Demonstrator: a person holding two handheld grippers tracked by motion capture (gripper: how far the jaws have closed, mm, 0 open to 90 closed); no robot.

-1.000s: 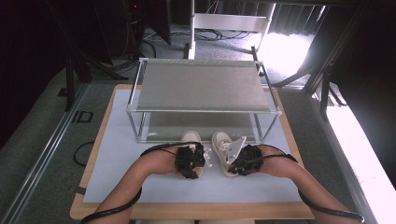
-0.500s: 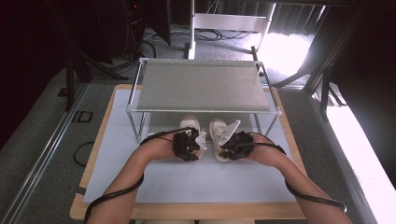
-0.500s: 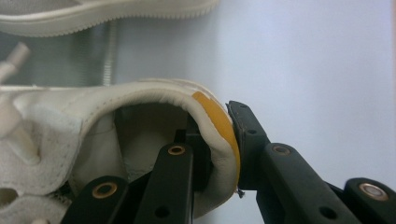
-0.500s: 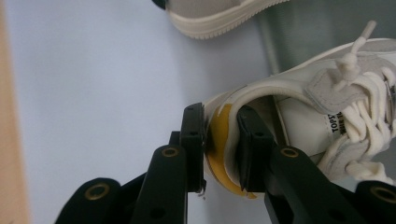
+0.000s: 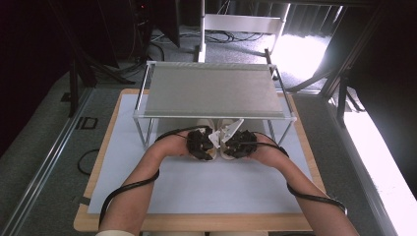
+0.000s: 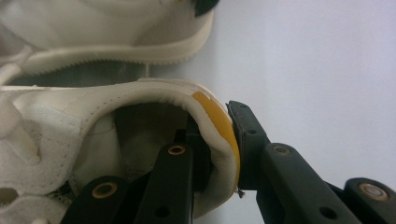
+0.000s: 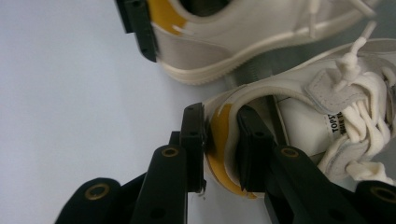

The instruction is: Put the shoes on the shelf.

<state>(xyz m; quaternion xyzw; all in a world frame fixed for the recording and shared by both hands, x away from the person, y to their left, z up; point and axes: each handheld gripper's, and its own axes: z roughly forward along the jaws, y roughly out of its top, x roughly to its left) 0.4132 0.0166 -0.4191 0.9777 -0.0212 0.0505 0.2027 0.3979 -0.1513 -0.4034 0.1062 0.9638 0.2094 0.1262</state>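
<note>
1. High view: both forearms come in from the bottom and meet near the middle of the tabletop (image 5: pixel 147 187), which is covered by a pale sheet. The left tool (image 5: pixel 200 144) and the right tool (image 5: pixel 240 144) sit close side by side, just in front of a metal rack (image 5: pixel 214 91) with a flat grey top.
2. Two white shoes lie side by side, toes pointing under the rack: the left shoe (image 5: pixel 209 129) and the right shoe (image 5: pixel 227 129), nearly touching each other.
3. Left gripper view: the left tool (image 6: pixel 219 149) is clenched on the heel collar of the left shoe (image 6: pixel 93 121), one jaw inside the opening, the other pressed on the yellow heel patch outside. The other shoe (image 6: pixel 107 32) lies just beside it.
4. Right gripper view: the right tool (image 7: pixel 222 140) grips the right shoe (image 7: pixel 303 107) the same way, with the yellow-lined heel rim pinched between its jaws. White laces and a tongue label show to the right.
5. In that view, the left shoe (image 7: pixel 224 37) shows farther off, with a black jaw on its heel.
6. Both shoes rest on the pale sheet.
</note>
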